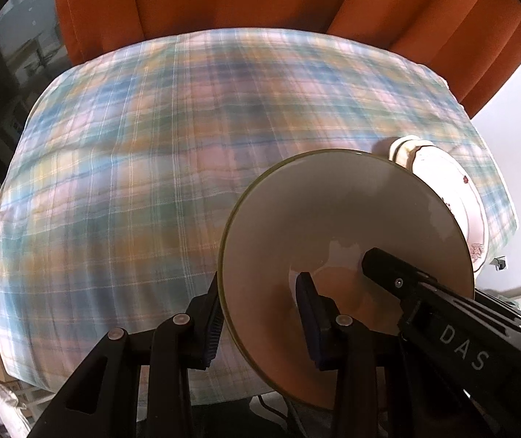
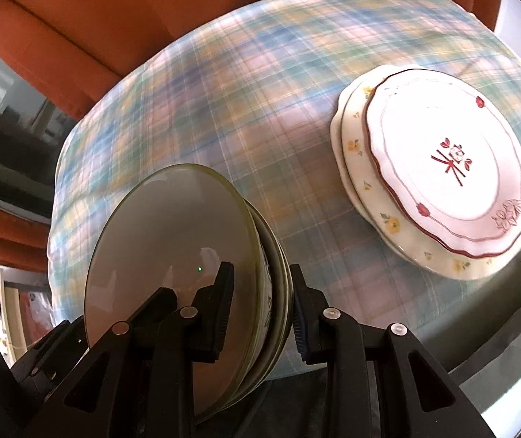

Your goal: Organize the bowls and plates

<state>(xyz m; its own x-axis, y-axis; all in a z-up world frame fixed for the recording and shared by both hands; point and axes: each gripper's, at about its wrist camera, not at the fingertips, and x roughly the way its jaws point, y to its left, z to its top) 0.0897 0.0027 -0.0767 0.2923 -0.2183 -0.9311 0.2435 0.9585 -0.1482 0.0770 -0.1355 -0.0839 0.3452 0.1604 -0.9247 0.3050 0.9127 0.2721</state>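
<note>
— Any lettering to read?
— Just "DAS", in pale capitals on the black body of the right gripper (image 1: pixel 368 266), low at the right of the left wrist view.
— Elsewhere?
— Nothing legible.

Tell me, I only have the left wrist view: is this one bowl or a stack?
Observer: A stack. The right wrist view shows several bowls nested, rims side by side.
Operator: And the plates behind?
Observer: The plates are stacked on the cloth; the top one has a red rim and red centre motif.
Operator: Does the right side span all the bowls?
Observer: Yes. The right hand-held gripper has one finger inside, the other outside the outermost bowl.
</note>
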